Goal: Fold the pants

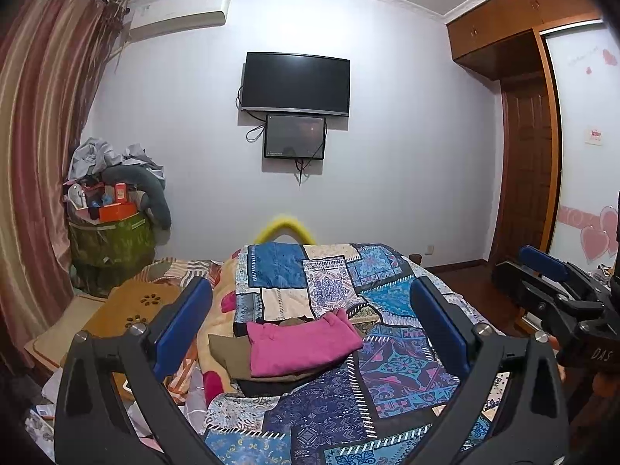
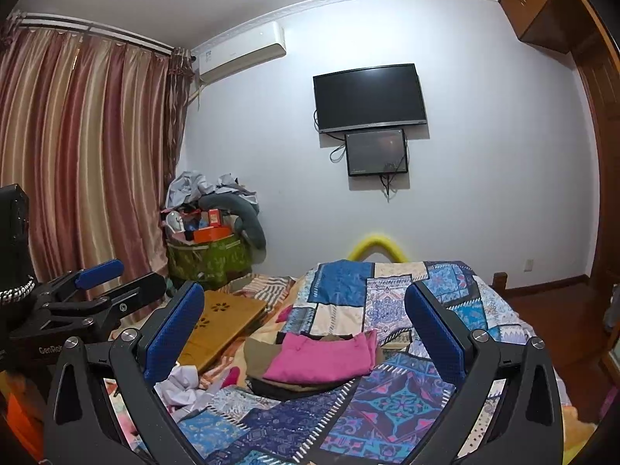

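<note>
From my left wrist view, the left tool (image 1: 310, 310) is spread wide and empty above the patchwork quilt (image 1: 387, 368), with the folded pink pants (image 1: 302, 345) on a clothes stack on it. Right wrist view: my right tool (image 2: 306, 317) also gapes empty, pants (image 2: 325, 356) mid-quilt.

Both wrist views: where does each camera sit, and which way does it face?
Left wrist: behind the open left tool, facing the bed's folded pink pants and wall TV; right tool at right edge.
Right wrist: behind the open right tool, same heading; left tool at left edge.
Shared: pants, quilt, TV.
</note>
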`<state>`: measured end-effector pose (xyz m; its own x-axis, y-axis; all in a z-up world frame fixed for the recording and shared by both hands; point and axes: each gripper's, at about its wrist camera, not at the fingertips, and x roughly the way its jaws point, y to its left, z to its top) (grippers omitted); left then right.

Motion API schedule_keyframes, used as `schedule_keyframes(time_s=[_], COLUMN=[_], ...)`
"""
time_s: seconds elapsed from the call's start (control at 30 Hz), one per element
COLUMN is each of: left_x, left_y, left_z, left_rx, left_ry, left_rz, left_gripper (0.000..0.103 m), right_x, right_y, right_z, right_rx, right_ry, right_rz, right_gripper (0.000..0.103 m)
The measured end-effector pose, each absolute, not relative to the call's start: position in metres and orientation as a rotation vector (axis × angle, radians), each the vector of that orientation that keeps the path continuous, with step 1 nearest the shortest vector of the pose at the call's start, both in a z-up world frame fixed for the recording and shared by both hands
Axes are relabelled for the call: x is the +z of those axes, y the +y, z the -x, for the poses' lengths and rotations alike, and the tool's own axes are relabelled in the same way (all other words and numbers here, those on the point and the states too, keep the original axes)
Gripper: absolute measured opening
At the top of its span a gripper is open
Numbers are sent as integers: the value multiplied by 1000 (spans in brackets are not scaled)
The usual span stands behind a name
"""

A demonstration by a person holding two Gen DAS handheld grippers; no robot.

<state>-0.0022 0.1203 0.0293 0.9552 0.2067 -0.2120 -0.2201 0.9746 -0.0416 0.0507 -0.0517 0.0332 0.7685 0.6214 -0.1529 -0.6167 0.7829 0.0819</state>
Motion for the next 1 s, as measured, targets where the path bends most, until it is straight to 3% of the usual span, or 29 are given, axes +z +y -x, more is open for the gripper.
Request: schedule_keyframes(time_s=[1.0], left_x=[24], left_y=[116], left_z=[-1], left_rx=[208], left_ry=[212], left_rz=[52], left_gripper=[103], right_x=[27], right_y=[-56], right_z=[-51], right_rx=[658], right_ry=[199], right_rz=[-43], right_gripper=[103])
